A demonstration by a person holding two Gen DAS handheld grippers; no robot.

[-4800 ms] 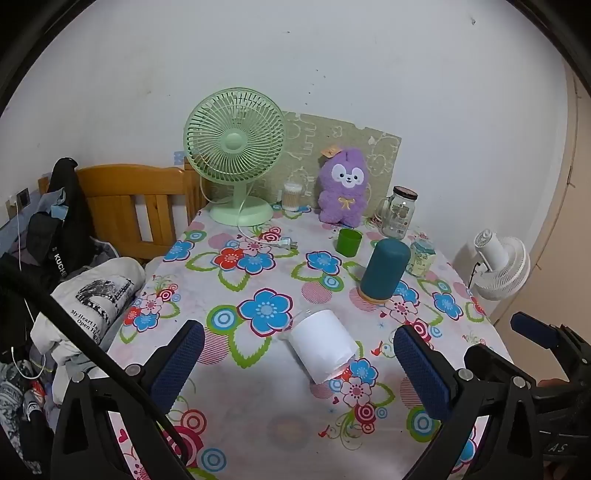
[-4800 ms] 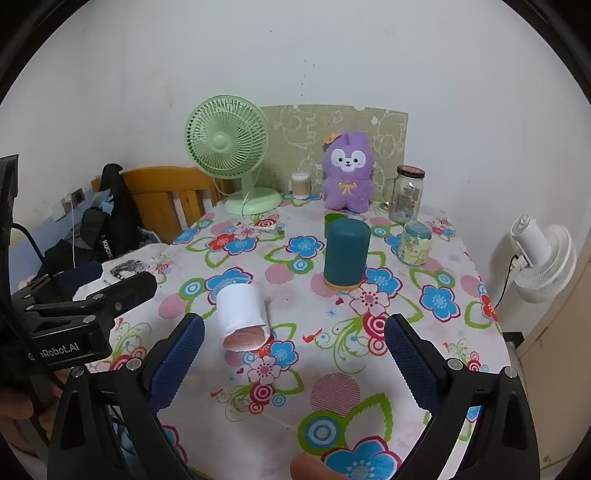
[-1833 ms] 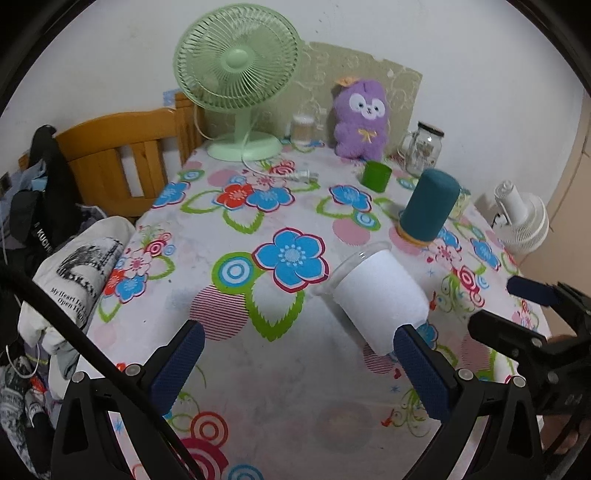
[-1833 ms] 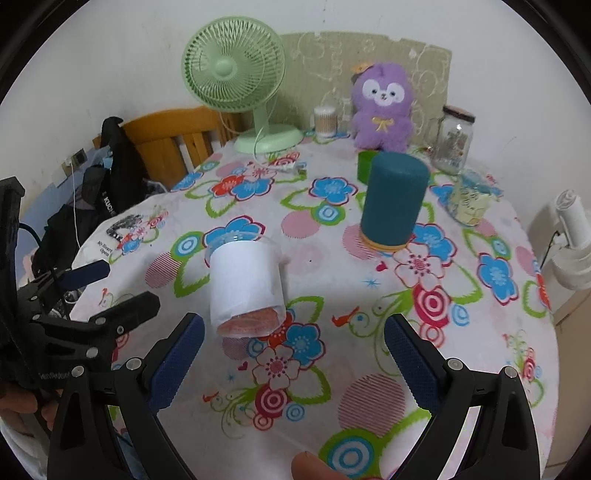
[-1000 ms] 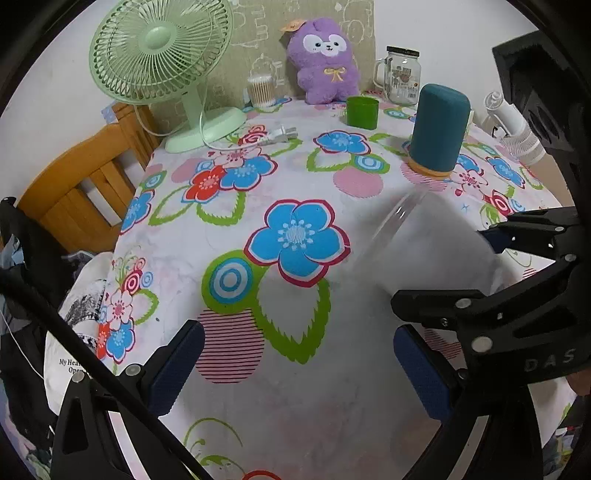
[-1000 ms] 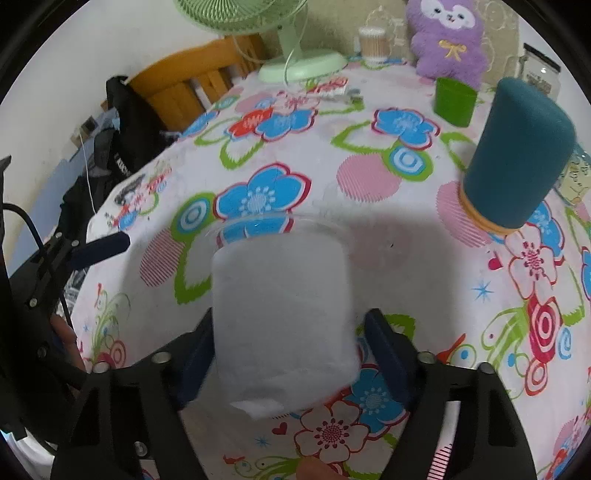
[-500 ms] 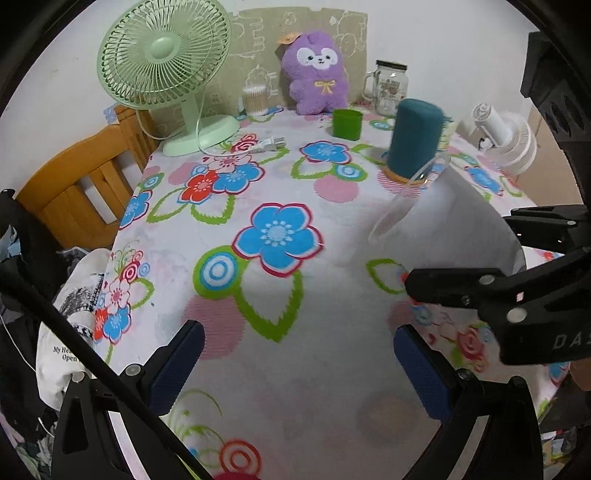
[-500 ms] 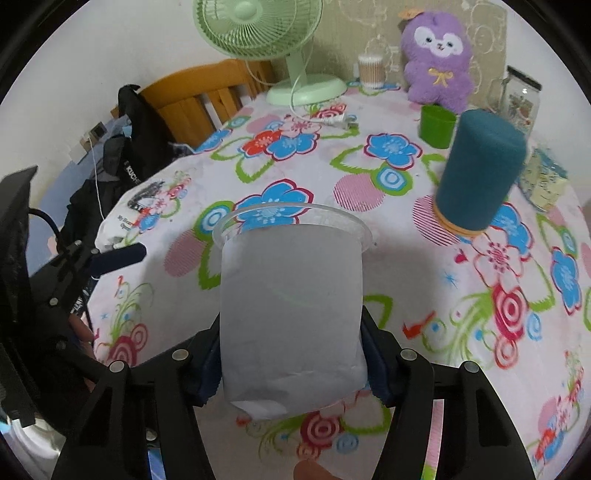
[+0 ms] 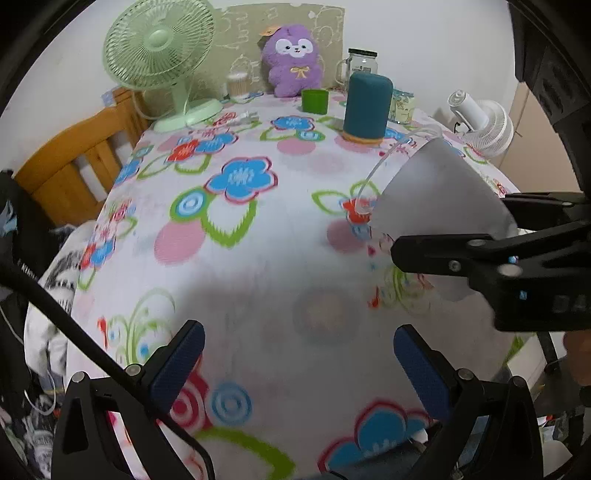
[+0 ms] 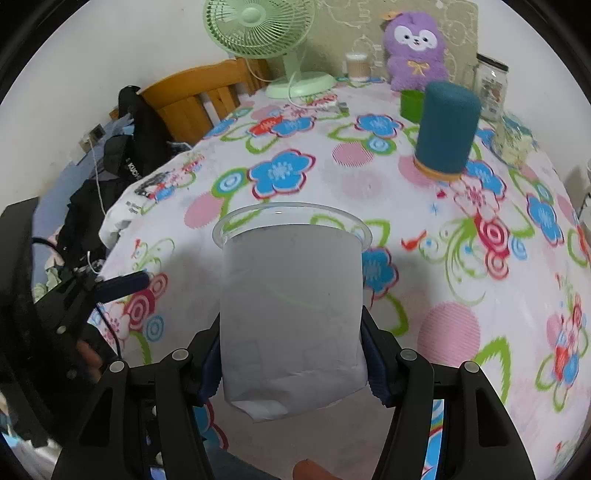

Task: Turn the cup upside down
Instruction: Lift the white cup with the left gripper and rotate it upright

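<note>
A translucent plastic cup [image 10: 291, 302] with a white paper lining hangs above the flowered tablecloth [image 10: 461, 280]. My right gripper [image 10: 291, 369] is shut on its lower half, a blue pad pressed on each side. The cup's rim points away from the camera, along the fingers. In the left wrist view the same cup [image 9: 436, 199] shows at the right, tilted with its rim up and to the left, clamped by the black right gripper [image 9: 480, 254]. My left gripper [image 9: 299, 363] stands open over the near part of the table with nothing between its blue pads.
A teal cylinder [image 10: 447, 133], a small green cup [image 10: 412, 103], a glass jar [image 10: 491, 88], a purple plush [image 10: 415, 44] and a green fan [image 10: 266, 33] stand at the far side. A wooden chair [image 10: 199, 96] with clothes is at left, a white fan [image 9: 480, 122] at right.
The cup lay on its side on the table; my right gripper has shut on it and lifted it clear of the cloth. The left gripper stayed open and drew back.
</note>
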